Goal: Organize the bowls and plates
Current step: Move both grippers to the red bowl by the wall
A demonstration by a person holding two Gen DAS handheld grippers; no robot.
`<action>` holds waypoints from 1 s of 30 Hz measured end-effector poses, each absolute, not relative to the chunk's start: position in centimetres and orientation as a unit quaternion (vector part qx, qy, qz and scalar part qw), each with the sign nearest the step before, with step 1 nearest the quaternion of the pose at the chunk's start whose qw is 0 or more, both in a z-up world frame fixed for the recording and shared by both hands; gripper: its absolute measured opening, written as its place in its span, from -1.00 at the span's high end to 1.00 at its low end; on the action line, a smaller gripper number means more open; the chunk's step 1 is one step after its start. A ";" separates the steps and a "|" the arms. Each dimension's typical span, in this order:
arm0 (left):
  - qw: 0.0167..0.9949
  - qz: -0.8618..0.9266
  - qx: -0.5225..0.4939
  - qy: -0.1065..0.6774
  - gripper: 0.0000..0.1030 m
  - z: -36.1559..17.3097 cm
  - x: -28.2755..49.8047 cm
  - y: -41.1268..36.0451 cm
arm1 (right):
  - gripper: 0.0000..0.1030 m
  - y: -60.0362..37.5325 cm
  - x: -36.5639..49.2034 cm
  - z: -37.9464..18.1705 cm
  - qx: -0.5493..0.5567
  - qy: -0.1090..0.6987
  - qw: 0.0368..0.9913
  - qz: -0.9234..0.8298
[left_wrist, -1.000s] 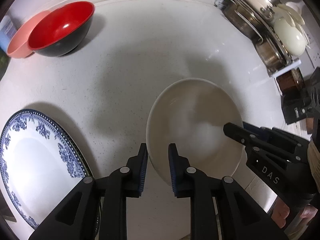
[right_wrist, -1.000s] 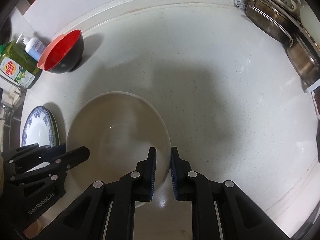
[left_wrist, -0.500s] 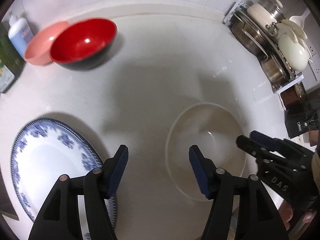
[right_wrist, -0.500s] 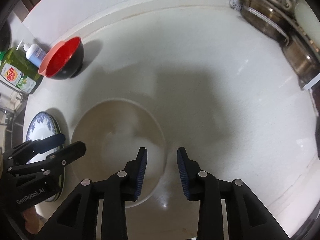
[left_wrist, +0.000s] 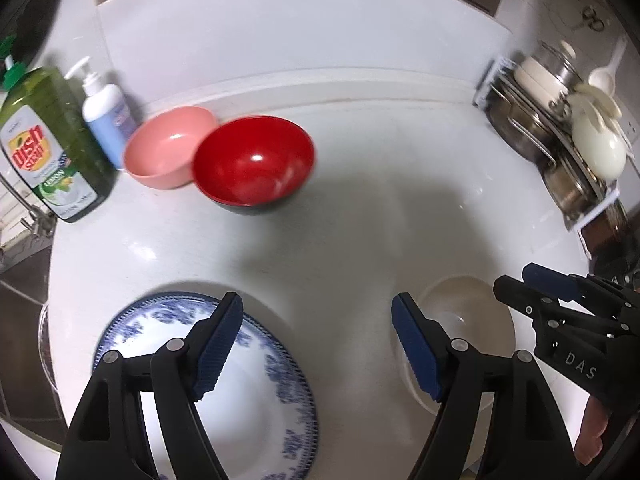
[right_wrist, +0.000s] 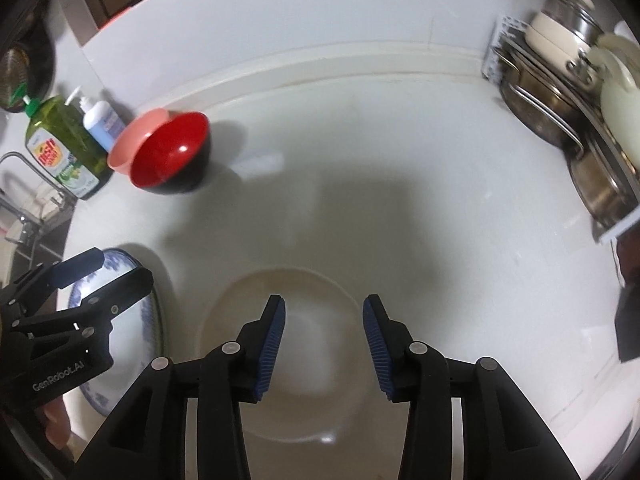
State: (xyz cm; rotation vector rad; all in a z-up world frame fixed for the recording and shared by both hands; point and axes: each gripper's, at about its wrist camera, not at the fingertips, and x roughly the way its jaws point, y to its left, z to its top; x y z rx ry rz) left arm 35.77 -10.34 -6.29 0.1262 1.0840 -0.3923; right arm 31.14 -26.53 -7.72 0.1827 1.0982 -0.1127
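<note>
Closest to me, the left hand-held gripper [left_wrist: 316,344] hangs above the white speckled stone counter [left_wrist: 360,220] with its jaws opening and nothing between the blue pads; bare counter shows through the gap. Under its left finger lies the wide blue-and-white patterned china plate [left_wrist: 260,412], flat on the counter. The right hand-held gripper [right_wrist: 324,344] is likewise letting go, jaws opening, and below it the big shallow cream-coloured ceramic bowl [right_wrist: 280,412] sits upright on the counter, free of both pads. That bowl and the plate lie side by side, near but apart.

Farther back, toward the wall, the glossy red bowl with the black outside [left_wrist: 254,164] leans against the matt pink plastic bowl [left_wrist: 168,148], the two touching at their rims. Beside them stand a green dish-soap bottle [left_wrist: 52,148] and a small white pump bottle [left_wrist: 106,116]. At the far right a wire rack of steel pots [left_wrist: 560,136] fills the corner.

To my eye the cream bowl has just been set down and neither tool carries anything, so the step in hand is the release. The next move probably calls for choosing another piece, perhaps the red or pink bowl, reaching across and closing on its rim squarely enough that the slick wall does not slip.
</note>
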 end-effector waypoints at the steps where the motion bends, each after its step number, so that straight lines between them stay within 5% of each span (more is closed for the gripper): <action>1: 0.838 -0.180 0.058 0.512 -0.48 -6.1 36.1 -9.9 | 0.19 -26.2 31.6 -7.5 0.084 0.519 0.849 -0.051; 30: 0.846 -0.118 0.041 0.518 -0.42 -5.5 47.3 -4.1 | 0.19 -19.6 45.5 -5.3 0.037 0.491 0.870 0.031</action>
